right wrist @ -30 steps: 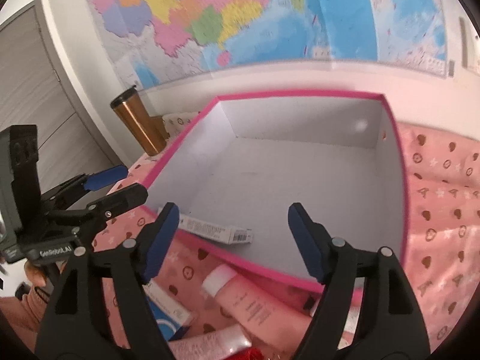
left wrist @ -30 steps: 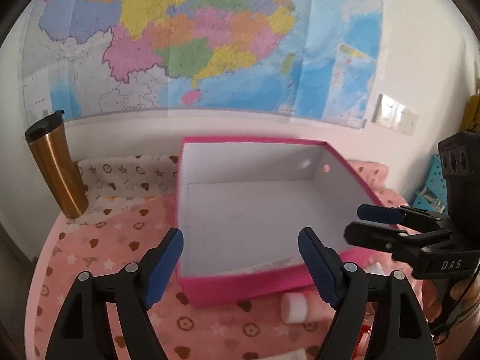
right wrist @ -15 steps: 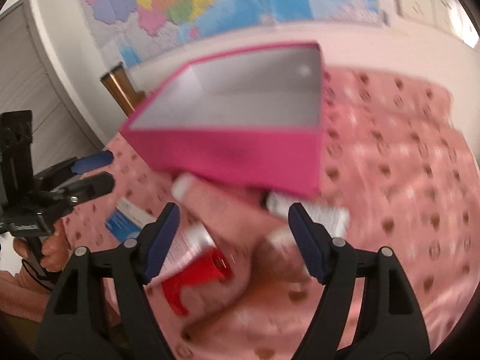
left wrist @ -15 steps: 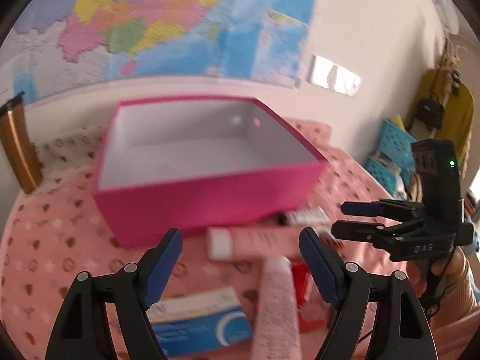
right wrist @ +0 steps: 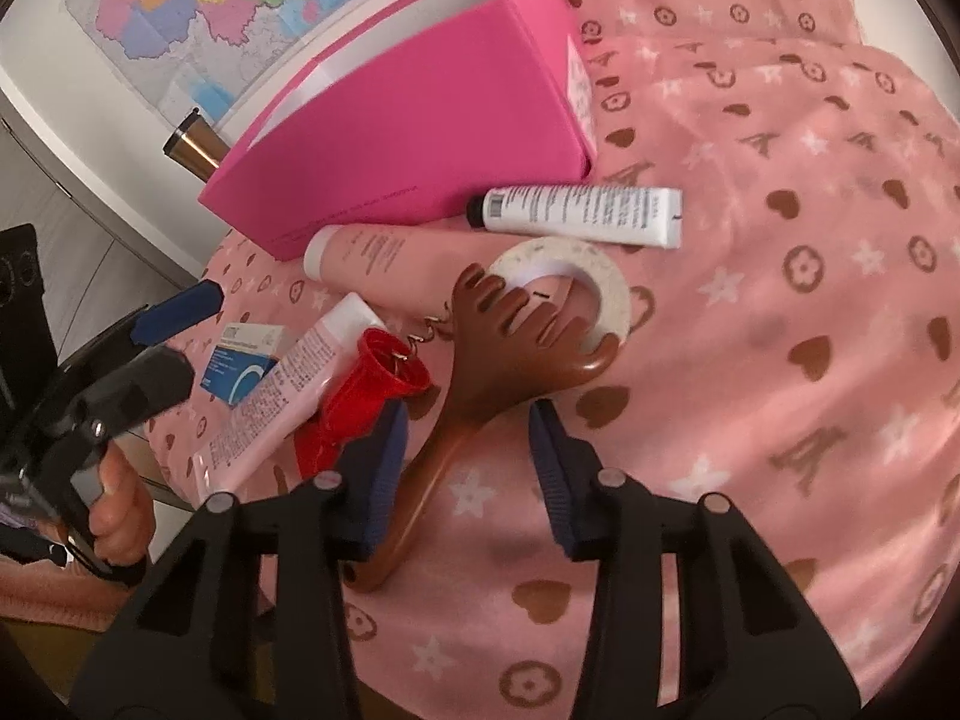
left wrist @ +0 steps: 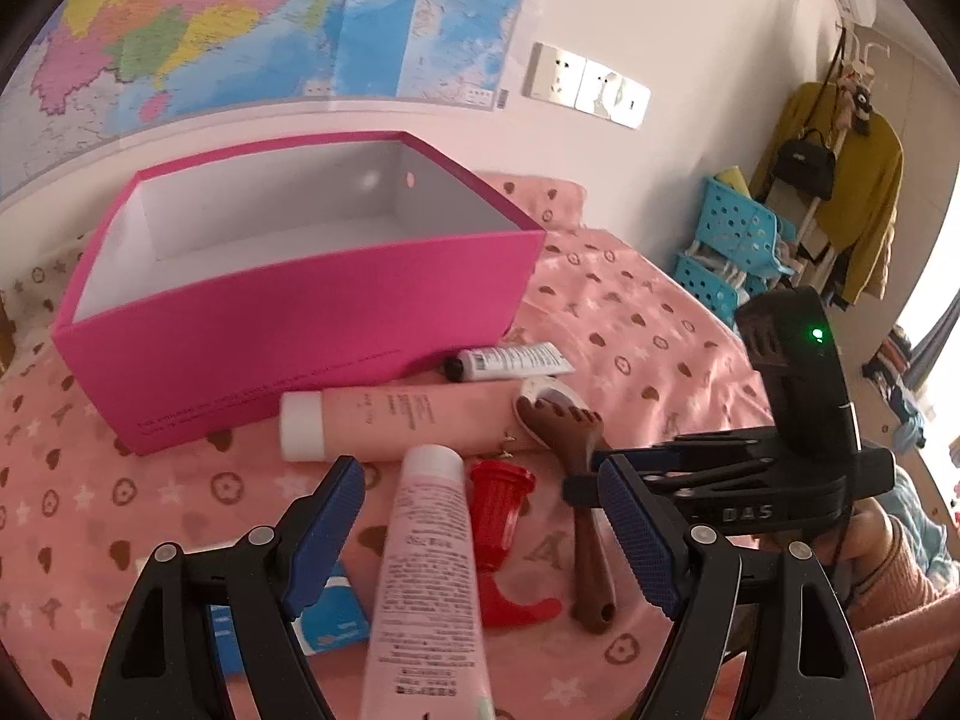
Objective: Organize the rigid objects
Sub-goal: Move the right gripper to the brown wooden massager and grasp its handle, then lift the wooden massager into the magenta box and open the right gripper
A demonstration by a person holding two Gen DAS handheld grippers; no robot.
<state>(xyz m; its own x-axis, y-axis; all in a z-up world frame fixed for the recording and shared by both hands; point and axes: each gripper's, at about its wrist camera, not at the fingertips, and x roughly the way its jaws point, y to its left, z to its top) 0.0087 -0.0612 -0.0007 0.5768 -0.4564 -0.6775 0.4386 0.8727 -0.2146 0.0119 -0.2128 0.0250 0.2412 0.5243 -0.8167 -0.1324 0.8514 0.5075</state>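
The right gripper (right wrist: 468, 456), jaws just closing but not yet gripping, straddles a brown hand-shaped scratcher (right wrist: 498, 348) lying before the pink box (left wrist: 288, 300). The left gripper (left wrist: 480, 534) hangs wide open over a pink tube (left wrist: 429, 570).

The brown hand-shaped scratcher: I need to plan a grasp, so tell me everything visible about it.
The brown hand-shaped scratcher looks like glossy moulded plastic or wood, with curled fingers and a long slim handle. It lies flat on the pink cloth, fingers resting on a white tape ring. The right tongs have just been closing around its handle; contact is unclear.
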